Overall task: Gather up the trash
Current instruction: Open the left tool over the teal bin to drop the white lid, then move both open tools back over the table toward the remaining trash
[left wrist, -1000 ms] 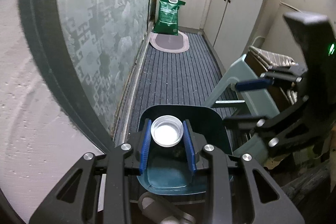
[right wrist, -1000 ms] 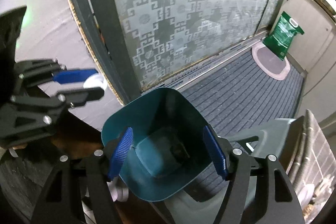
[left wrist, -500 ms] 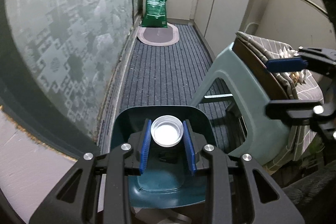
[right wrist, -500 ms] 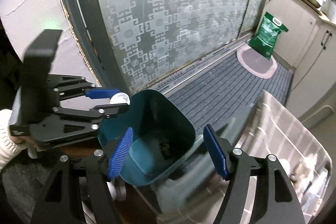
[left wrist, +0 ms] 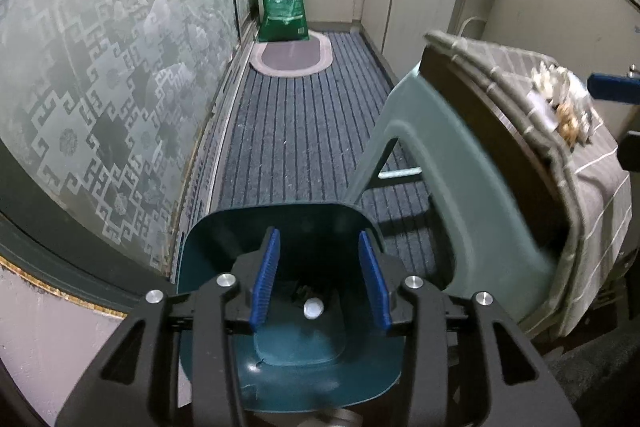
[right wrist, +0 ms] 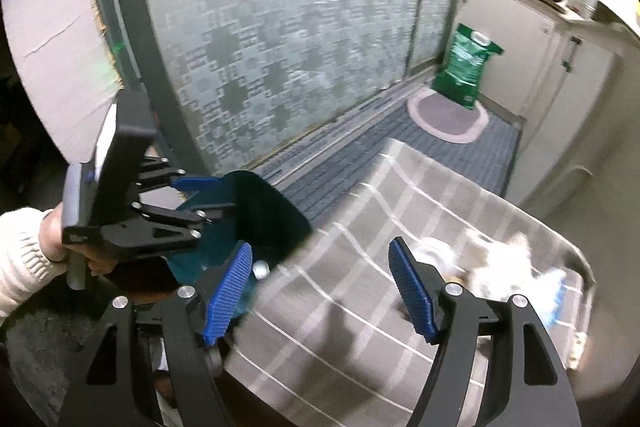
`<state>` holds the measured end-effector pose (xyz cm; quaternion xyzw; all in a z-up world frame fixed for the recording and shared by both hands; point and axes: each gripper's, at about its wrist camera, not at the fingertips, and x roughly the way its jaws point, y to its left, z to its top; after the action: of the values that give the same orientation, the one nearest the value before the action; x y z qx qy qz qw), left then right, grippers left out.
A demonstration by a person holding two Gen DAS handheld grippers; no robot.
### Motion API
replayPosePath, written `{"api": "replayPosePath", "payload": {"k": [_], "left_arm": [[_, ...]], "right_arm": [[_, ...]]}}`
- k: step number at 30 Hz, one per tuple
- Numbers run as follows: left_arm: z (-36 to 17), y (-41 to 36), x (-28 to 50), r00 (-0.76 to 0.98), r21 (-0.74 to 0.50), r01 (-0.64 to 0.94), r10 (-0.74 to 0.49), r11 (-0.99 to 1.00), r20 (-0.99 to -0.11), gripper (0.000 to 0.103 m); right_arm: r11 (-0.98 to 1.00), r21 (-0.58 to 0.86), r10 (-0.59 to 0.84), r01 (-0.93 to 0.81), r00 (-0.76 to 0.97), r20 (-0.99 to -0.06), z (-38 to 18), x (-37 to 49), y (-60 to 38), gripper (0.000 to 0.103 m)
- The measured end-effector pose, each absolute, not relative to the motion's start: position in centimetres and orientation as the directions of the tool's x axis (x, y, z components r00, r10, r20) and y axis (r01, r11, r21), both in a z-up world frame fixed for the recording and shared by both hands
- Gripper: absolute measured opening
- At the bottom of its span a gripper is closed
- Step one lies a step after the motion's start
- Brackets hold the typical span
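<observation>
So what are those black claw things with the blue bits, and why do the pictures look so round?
They are hand-held grabbers, not a real robot. A person holds one in each hand; you can see a hand in a white sleeve holding the left gripper. Each grabber has a small camera that looks along its blue jaws, and its bulging lens makes the picture round.

One picture comes from the left gripper. It hangs over a teal trash bin, its jaws are opening with nothing between them, and a white bottle cap lies down inside the bin.

The other comes from the right gripper. Its jaws are open and empty above a striped grey cloth, where blurry white scraps of trash wait.
</observation>
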<state>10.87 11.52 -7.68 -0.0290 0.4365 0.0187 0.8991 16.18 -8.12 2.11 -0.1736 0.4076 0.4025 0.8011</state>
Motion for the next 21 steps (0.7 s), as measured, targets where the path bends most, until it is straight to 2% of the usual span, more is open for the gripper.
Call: {"api": "replayPosePath", "payload": {"k": [11,21], "left_arm": [[-2.4,7.3,11.3,0.735,-0.085,0.028,-0.078,0.996,-0.674,0.048],[-1.1,1.5,12.1,0.747,-0.072,0.150,-0.161,0.986,-0.645,0.048]], "right_arm": [[0.694,0.043,0.468,-0.719,0.405,-0.786,2.3,17.3,-14.3,0.072],[0.720,0.020,0.424,-0.693,0.417,-0.803,1.2,17.2,-17.8,0.072]]}}
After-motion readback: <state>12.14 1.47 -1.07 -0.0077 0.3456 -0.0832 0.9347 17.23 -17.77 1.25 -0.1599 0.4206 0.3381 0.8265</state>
